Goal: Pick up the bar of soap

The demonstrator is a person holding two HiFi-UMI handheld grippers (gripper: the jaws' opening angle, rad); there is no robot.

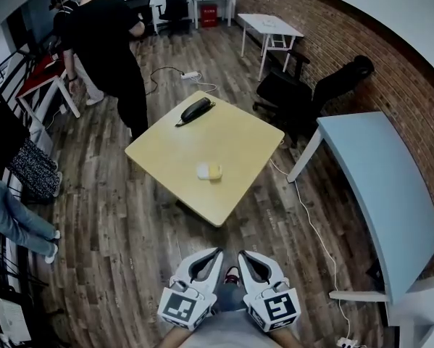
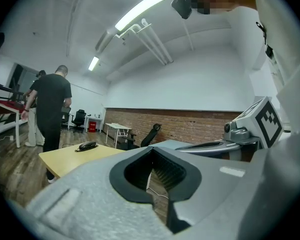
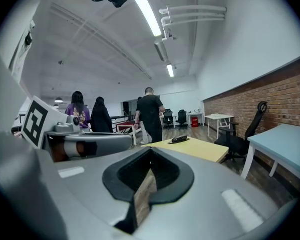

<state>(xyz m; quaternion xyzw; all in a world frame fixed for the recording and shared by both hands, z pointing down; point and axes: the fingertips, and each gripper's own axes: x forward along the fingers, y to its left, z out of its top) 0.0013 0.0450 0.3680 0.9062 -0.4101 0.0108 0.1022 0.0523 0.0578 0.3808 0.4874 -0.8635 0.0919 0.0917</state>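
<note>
The bar of soap [image 1: 209,171], pale white and yellow, lies on the yellow wooden table [image 1: 238,143], toward its near side. Both grippers hang low at the bottom of the head view, well short of the table and over the floor. My left gripper [image 1: 217,254] is shut with nothing in it, and my right gripper [image 1: 243,255] beside it is shut and empty too. In the left gripper view the left gripper [image 2: 151,149] points over the table [image 2: 74,158]; the soap is hidden there. The right gripper [image 3: 151,150] likewise faces the table [image 3: 200,149].
A black handset-like object [image 1: 195,110] lies at the table's far edge. A person in black [image 1: 108,35] stands beyond the table, others at the left. Black office chairs [image 1: 296,96] and a light-blue table [image 1: 380,180] stand to the right. A white cable [image 1: 311,223] runs over the floor.
</note>
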